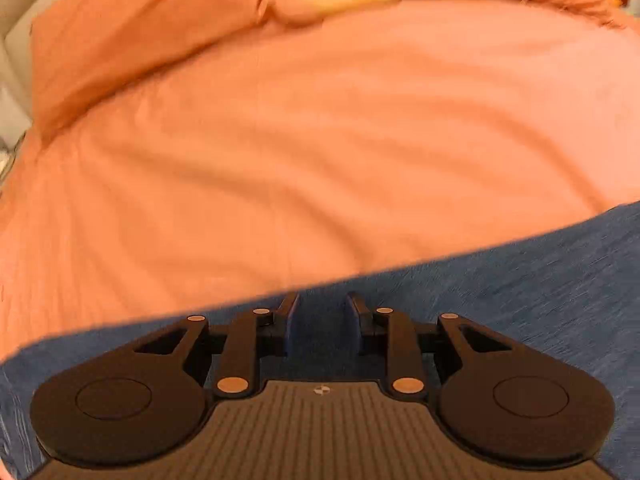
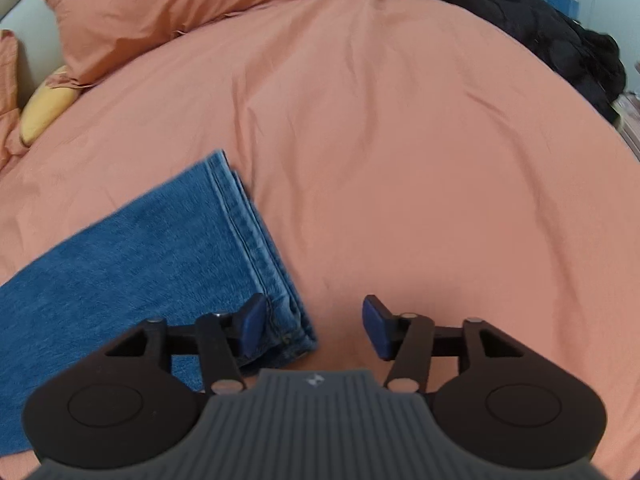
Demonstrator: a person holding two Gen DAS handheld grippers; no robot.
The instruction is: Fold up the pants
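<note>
Blue denim pants (image 2: 152, 256) lie flat on the orange bed cover, legs stacked, with the hem end by my right gripper. My right gripper (image 2: 316, 320) is open and empty; its left finger (image 2: 252, 324) is over the hem corner, its right finger over bare cover. In the left wrist view the pants (image 1: 500, 292) fill the lower part of the blurred frame. My left gripper (image 1: 322, 314) hovers over the denim near its far edge, jaws partly apart with nothing seen between them.
The orange bed cover (image 2: 400, 152) spreads ahead. An orange pillow (image 2: 168, 4) and a yellow cushion (image 2: 44, 108) lie at the far left. A pile of black clothing (image 2: 540, 28) lies at the far right edge of the bed.
</note>
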